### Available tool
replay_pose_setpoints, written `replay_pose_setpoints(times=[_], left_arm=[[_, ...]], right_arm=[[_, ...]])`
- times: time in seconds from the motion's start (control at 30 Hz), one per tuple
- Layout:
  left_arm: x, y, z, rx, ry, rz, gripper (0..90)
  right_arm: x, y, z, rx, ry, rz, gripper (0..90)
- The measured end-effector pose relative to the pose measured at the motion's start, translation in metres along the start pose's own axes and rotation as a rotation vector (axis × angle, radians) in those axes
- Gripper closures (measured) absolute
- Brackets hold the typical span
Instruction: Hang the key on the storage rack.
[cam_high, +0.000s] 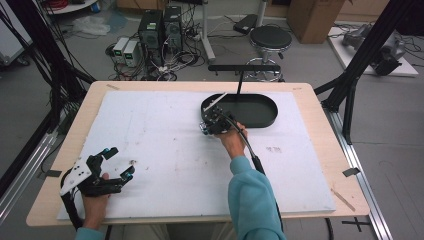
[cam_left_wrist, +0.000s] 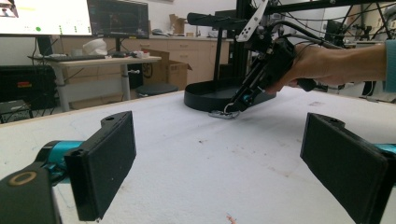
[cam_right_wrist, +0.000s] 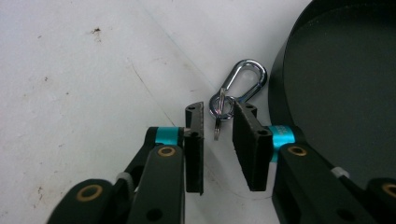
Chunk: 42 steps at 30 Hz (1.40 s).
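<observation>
A silver carabiner (cam_right_wrist: 245, 79) with linked key rings (cam_right_wrist: 219, 108) lies on the white table cover, just left of a black oval tray (cam_right_wrist: 280, 93). My right gripper (cam_right_wrist: 218, 116) points down at it, jaws open a little, with the rings in the gap between the pads. In the high view that right gripper (cam_high: 212, 122) sits at the left end of the tray (cam_high: 250, 123). My left gripper (cam_high: 120, 162) rests near the front left of the table, wide open and holding nothing. The left gripper view shows the right gripper (cam_left_wrist: 238, 99) over the carabiner (cam_left_wrist: 223, 113).
A black T-shaped stand (cam_high: 243, 67) rises behind the tray. The white cover (cam_high: 165, 145) spans most of the wooden table. Computers, cables and a stool (cam_high: 270, 37) stand on the floor beyond the far edge.
</observation>
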<state>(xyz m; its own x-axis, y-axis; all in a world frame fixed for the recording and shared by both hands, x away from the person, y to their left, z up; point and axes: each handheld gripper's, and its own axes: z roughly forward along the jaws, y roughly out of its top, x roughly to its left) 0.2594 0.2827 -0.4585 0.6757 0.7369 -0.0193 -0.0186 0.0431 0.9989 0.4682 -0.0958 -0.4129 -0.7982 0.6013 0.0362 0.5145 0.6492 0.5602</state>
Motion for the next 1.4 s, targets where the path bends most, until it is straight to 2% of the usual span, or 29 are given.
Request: replay_pose_setpoints(times=[0.37, 0.6, 0.77, 0.8, 1.03, 1.17, 1.4], left_arm=[[0.0, 0.0, 0.0, 0.0, 0.0, 0.0, 10.8], [0.0, 0.0, 0.0, 0.001, -0.001, 0.001, 10.8], [0.0, 0.0, 0.0, 0.001, 0.0, 0.002, 10.7], [0.0, 0.0, 0.0, 0.002, 0.0, 0.001, 10.8], [0.0, 0.0, 0.0, -0.001, -0.001, -0.002, 10.8], [0.0, 0.0, 0.0, 0.001, -0.001, 0.0, 10.8], [0.0, 0.0, 0.0, 0.001, -0.001, 0.0, 10.7]], right_arm=[[-0.002, -0.001, 0.002, -0.011, 0.02, 0.013, 78.7], [-0.002, -0.001, 0.002, -0.006, 0.013, 0.008, 85.0], [-0.004, -0.002, 0.003, -0.011, 0.018, 0.019, 88.1], [-0.003, -0.002, 0.003, -0.006, 0.015, 0.042, 88.4], [-0.003, -0.002, 0.001, -0.013, 0.021, 0.061, 89.5], [-0.003, -0.001, -0.003, -0.031, 0.028, 0.045, 89.6], [-0.005, 0.001, -0.03, -0.11, 0.031, 0.037, 89.5]])
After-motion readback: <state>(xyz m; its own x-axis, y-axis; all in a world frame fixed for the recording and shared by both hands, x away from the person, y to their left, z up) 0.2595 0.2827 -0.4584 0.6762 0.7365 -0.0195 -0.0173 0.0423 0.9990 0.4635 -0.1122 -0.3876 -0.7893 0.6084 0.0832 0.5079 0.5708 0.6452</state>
